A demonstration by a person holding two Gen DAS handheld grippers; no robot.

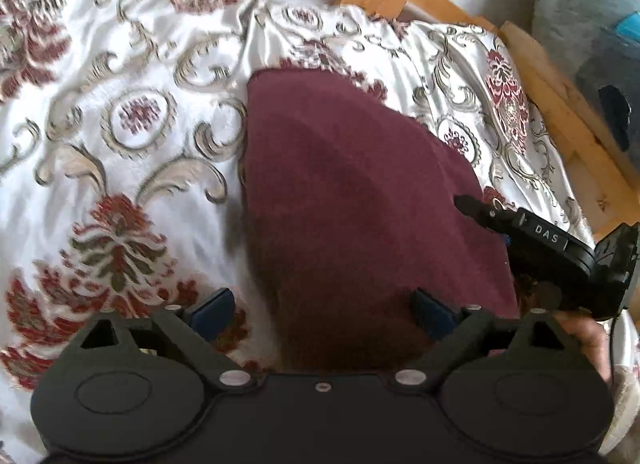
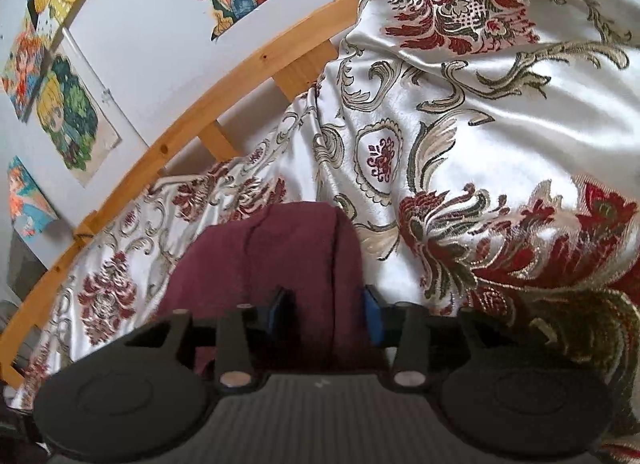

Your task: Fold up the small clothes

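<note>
Maroon garment [image 1: 360, 200] lies flat on the patterned bedspread [image 1: 132, 104], close to the wooden bed rail [image 1: 560, 112]; I see it as one broad dark-red panel from my left wrist camera, narrowing toward its far edge. My right wrist camera shows what the left cannot: a raised fold of the maroon garment [image 2: 280, 248] with a crease running through it, bunched up between the right gripper's blue pads [image 2: 370, 316]. Those fingers sit partly closed around the fold, but I cannot tell from here whether they actually pinch the cloth.

From the right side I also see the white wall [image 2: 152, 48] behind the rail, with colourful drawings [image 2: 68, 116] stuck on it; the left view only catches a sliver of that wall.

My left gripper [image 1: 324, 312] hovers over the near end of the garment with its fingers spread wide, one blue pad [image 1: 212, 312] over the bedspread and the other over the cloth, gripping nothing. The left camera shows the right gripper [image 1: 464, 204] coming in from the right, its black tip low at the garment's right edge and the person's hand [image 1: 588, 336] behind it.

Beyond the rail in the left view sits a blue-grey bundle [image 1: 588, 24] that I cannot identify
</note>
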